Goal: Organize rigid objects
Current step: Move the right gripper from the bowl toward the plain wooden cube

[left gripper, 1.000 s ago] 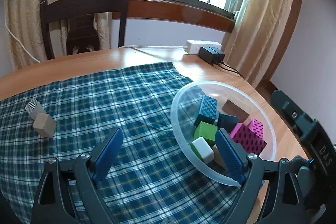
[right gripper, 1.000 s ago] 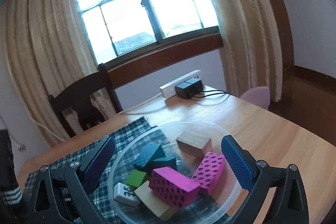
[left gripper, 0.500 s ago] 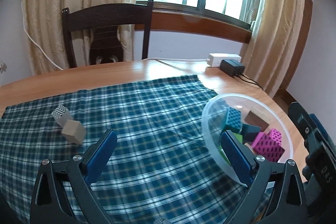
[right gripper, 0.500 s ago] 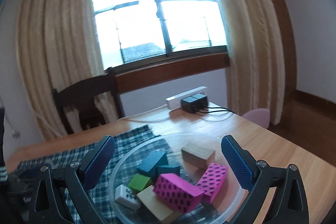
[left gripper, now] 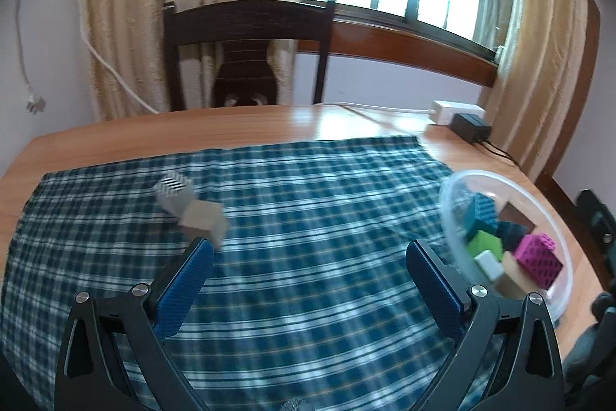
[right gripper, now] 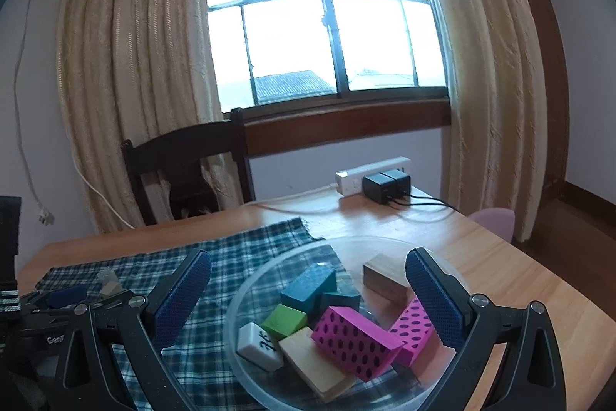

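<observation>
A plain wooden cube (left gripper: 204,218) and a black-and-white striped block (left gripper: 173,189) lie touching on the plaid cloth (left gripper: 308,187). My left gripper (left gripper: 308,247) stands open and empty over the cloth, its left fingertip just in front of the wooden cube. A clear plastic bowl (left gripper: 450,191) at the right holds several coloured blocks. My right gripper (right gripper: 308,257) hovers open over that bowl (right gripper: 238,299), with nothing between its fingers. Below it lie a magenta dotted block (right gripper: 354,341), a teal block (right gripper: 308,287), a green cube (right gripper: 285,320) and a white tile (right gripper: 258,347).
A dark wooden chair (left gripper: 246,52) stands behind the table's far edge. A white power strip (right gripper: 369,172) with black adapters (right gripper: 385,185) and cables sits at the back right of the wooden table (right gripper: 500,276). A pink object (right gripper: 494,222) shows past the table's right edge.
The left wrist view has swung left: the bowl slid to the right edge and the two loose blocks came close to the left finger. The right wrist view rolled level above the bowl.
</observation>
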`<state>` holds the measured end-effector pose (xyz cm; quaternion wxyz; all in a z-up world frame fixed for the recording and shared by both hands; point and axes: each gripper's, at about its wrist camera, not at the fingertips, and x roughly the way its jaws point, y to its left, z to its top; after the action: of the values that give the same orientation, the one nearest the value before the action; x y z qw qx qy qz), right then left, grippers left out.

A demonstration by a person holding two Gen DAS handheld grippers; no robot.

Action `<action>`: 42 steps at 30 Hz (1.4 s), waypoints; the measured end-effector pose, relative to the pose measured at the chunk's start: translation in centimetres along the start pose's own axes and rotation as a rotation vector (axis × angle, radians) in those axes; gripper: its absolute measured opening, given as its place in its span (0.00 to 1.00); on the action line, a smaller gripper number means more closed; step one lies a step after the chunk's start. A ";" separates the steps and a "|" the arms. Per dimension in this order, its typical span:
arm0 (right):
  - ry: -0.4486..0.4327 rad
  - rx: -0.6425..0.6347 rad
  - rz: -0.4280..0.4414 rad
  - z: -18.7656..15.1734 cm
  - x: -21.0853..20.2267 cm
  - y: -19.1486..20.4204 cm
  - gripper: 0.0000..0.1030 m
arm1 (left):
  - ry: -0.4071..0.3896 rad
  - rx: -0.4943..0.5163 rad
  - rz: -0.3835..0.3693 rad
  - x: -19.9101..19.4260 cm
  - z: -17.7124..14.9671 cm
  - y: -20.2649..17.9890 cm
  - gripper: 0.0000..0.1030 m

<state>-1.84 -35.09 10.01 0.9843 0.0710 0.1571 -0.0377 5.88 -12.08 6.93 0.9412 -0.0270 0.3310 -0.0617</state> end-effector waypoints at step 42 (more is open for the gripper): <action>0.309 -0.093 0.296 -2.7 3.7 8.4 1.00 | 0.038 -0.155 0.139 -1.5 -2.4 12.7 0.98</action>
<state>1.66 -26.55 7.36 0.9455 0.0529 0.2955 0.1259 4.45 0.66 4.78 0.9318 -0.0758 0.3537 0.0290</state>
